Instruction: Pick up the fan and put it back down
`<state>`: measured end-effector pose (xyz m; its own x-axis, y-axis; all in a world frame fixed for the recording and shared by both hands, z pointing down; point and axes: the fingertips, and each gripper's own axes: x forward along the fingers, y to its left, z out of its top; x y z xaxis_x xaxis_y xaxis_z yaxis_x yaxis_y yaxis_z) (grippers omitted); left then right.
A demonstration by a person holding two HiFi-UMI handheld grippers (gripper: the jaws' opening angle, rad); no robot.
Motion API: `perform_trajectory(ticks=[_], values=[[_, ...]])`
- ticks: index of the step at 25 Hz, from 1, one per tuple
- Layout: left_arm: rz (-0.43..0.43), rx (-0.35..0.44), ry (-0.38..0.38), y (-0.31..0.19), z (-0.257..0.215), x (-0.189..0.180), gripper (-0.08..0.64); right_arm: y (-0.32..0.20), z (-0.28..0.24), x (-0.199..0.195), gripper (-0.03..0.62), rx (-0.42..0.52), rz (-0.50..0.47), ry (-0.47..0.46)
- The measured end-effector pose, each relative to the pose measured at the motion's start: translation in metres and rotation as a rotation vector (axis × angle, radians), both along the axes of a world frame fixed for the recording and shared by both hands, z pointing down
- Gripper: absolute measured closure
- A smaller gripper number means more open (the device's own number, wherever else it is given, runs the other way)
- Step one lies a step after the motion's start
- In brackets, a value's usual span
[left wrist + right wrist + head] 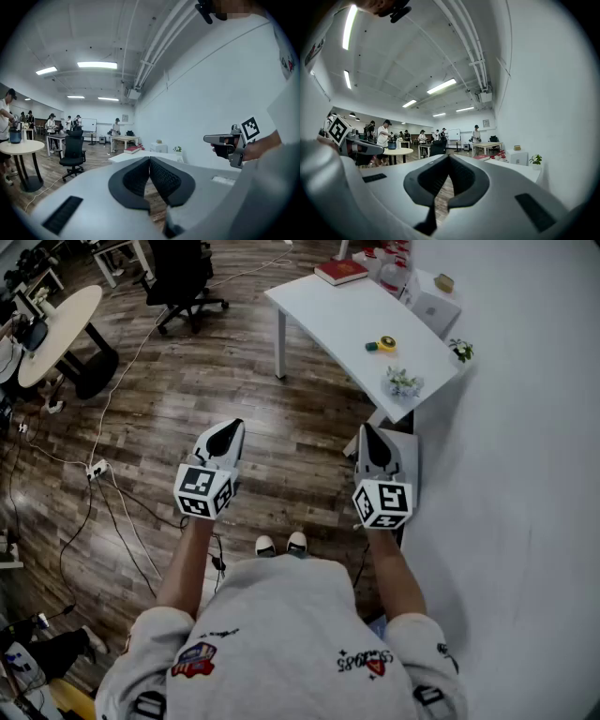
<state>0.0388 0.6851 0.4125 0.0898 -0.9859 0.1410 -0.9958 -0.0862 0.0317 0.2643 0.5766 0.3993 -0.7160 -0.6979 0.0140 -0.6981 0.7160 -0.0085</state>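
Note:
I cannot make out a fan in any view. In the head view, my left gripper [226, 430] and right gripper [367, 432] are held side by side at about waist height over the wooden floor, both pointing forward. Each has its jaws pressed together with nothing between them. The left gripper view shows its own shut jaws [150, 160] and the right gripper [224, 139] off to the side. In the right gripper view the jaws [449, 157] meet in the same way, and the left gripper [365, 146] shows at the left edge. A white table [328, 310] stands ahead to the right.
On the table lie a red book [340, 272], a yellow round item [385, 343], a small plant [402, 383] and a white box [437, 311]. A black office chair [183, 277], a round table [56, 324] and floor cables [94, 470] are to the left. A white wall [525, 474] runs along the right.

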Motion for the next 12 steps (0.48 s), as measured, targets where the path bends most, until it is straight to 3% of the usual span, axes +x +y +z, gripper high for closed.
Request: perform_trajectory(ticks=[8,12], values=[[-0.011,-0.011,-0.002,-0.005,0.006,-0.002,0.555,-0.010,0.012,-0.003,0.596,-0.059,-0.029,-0.007],[-0.021,-0.014,0.012,-0.012,0.004,-0.001,0.555,-0.017,0.015,-0.006,0.483,-0.103,-0.048,0.015]])
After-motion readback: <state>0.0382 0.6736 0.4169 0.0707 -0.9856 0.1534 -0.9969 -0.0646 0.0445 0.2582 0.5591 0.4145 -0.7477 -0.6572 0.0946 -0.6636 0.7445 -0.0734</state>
